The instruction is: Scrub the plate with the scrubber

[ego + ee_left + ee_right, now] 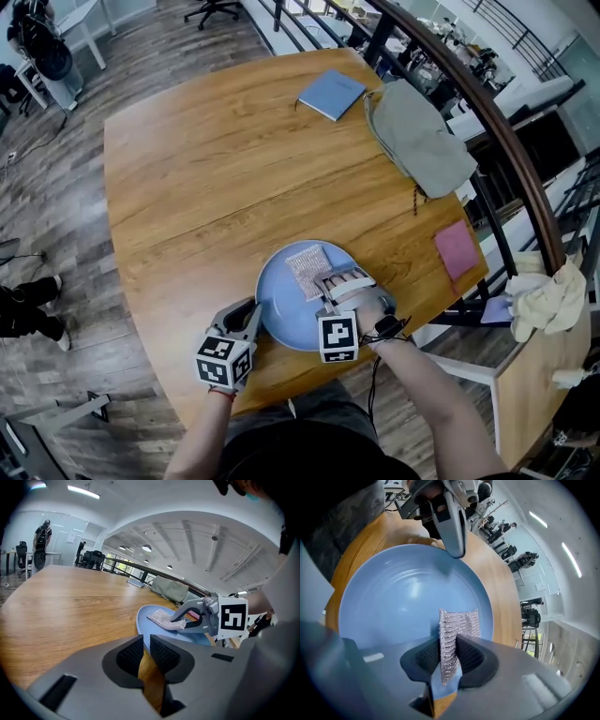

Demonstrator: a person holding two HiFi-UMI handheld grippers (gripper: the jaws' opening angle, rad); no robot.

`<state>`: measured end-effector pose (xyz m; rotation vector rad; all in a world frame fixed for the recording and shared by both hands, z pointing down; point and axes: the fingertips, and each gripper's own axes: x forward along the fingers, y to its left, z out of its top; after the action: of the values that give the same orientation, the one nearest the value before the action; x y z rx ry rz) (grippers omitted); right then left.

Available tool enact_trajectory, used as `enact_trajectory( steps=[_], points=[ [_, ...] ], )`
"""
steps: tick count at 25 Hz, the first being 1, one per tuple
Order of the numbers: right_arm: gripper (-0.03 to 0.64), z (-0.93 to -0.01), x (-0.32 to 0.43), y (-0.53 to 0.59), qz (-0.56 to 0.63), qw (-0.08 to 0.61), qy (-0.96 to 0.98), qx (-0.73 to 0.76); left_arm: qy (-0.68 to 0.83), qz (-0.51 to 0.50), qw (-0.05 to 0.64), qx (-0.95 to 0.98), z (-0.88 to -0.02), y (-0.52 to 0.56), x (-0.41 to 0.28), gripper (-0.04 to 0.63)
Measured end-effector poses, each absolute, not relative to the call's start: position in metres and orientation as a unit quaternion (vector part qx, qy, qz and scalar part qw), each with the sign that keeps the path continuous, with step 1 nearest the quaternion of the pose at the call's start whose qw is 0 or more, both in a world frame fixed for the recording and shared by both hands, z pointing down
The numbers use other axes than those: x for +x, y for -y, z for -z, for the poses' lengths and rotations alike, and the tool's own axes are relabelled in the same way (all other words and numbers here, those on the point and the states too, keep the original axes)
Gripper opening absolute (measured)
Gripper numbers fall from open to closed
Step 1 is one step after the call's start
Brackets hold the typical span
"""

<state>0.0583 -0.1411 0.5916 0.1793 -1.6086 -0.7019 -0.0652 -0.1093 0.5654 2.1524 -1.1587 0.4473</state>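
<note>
Head view puts the blue plate [279, 314] at the counter's [206, 169] near edge, rim clamped by left gripper [249, 317]; right gripper [330, 283] pinches the mesh scrubber [307, 267] on it. Best pressed flat, sweeping overlapping circles.

No readable text, no brands or numbers, nothing legible
</note>
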Motion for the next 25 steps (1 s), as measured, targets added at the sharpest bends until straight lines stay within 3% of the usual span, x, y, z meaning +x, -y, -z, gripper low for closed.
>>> enact_trajectory(
  steps=[12,25],
  points=[
    [0.091,-0.587,0.118,0.102,0.173,0.677,0.707,0.108,0.449,-0.177,0.309,0.82,-0.567,0.112,-0.062,0.031],
    [0.092,-0.564,0.112,0.033,-0.054,0.665,0.744,0.028,0.474,-0.176,0.303,0.808,-0.565,0.115,-0.06,0.031]
  ],
)
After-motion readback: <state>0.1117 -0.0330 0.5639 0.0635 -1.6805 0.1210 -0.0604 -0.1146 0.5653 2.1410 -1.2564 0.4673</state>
